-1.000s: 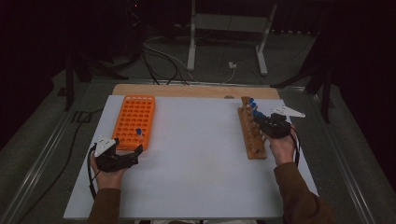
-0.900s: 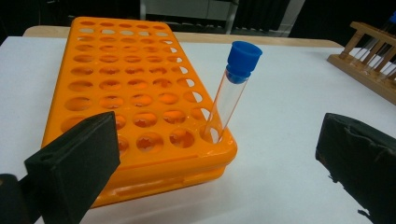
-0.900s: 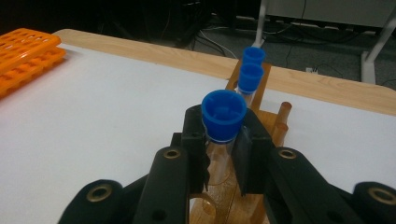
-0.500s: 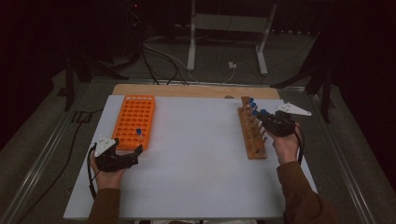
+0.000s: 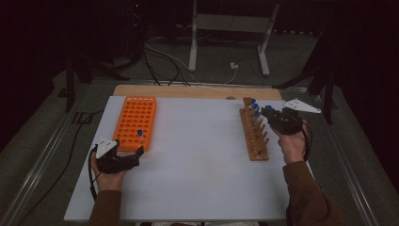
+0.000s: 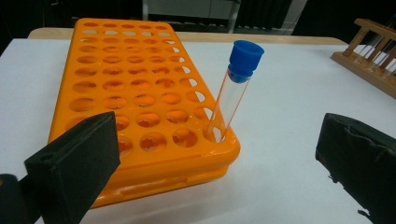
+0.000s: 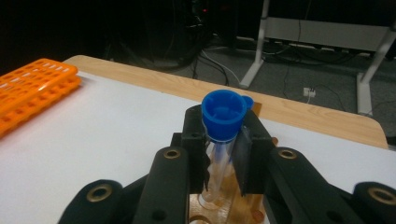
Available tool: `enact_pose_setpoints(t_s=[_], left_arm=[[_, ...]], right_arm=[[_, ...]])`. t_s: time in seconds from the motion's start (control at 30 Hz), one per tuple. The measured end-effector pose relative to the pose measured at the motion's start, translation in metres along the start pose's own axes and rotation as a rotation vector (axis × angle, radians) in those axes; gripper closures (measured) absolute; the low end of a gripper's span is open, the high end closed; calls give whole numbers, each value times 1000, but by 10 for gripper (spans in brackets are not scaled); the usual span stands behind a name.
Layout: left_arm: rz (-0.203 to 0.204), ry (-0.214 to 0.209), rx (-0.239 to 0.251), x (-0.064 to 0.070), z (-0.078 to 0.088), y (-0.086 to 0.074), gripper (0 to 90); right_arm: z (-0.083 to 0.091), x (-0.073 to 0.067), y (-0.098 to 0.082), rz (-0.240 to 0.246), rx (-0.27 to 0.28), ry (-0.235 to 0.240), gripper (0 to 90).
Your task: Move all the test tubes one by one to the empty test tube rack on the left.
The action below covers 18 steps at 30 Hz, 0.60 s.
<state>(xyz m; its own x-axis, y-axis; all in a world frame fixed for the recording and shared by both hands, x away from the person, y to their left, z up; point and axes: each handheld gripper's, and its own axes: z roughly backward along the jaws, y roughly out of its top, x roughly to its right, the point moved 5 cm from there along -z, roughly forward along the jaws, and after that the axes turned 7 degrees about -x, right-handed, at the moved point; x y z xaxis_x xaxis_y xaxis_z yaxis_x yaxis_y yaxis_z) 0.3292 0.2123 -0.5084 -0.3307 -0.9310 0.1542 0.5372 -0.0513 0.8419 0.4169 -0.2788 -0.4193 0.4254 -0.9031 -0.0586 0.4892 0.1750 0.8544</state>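
An orange tube rack (image 5: 134,122) lies at the table's left, with one clear blue-capped tube (image 6: 232,88) upright in its near corner hole (image 5: 139,135). My left gripper (image 5: 128,158) rests just in front of that rack, open and empty (image 6: 219,158). A wooden rack (image 5: 253,135) at the right carries a few blue-capped tubes (image 5: 254,106) at its far end. My right gripper (image 5: 267,113) hovers over the wooden rack, shut on a blue-capped tube (image 7: 223,116) just below its cap, the tube's lower end still near the rack's holes (image 7: 219,154).
The racks sit on a white board (image 5: 197,160) with a wooden strip (image 5: 188,91) along its far edge. Cables (image 5: 164,56) and a metal stand (image 5: 230,28) lie on the dark floor beyond. A black cable (image 5: 92,174) trails from my left gripper.
My right gripper has risen a little above the wooden rack with the tube in its jaws. The left gripper has stayed where it was.
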Motion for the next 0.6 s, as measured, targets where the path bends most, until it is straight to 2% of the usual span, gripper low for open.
enact_pose_setpoints(t_s=[0.27, 0.43, 0.6], left_arm=[[-1, 5, 24, 1, 3, 3, 7], [0, 22, 47, 3, 6, 5, 8], [-10, 21, 61, 8, 8, 9, 7]], right_arm=[[-1, -16, 0, 3, 9, 55, 765], [-4, -27, -1, 7, 7, 88, 765], [-8, -38, -3, 13, 1, 120, 765]])
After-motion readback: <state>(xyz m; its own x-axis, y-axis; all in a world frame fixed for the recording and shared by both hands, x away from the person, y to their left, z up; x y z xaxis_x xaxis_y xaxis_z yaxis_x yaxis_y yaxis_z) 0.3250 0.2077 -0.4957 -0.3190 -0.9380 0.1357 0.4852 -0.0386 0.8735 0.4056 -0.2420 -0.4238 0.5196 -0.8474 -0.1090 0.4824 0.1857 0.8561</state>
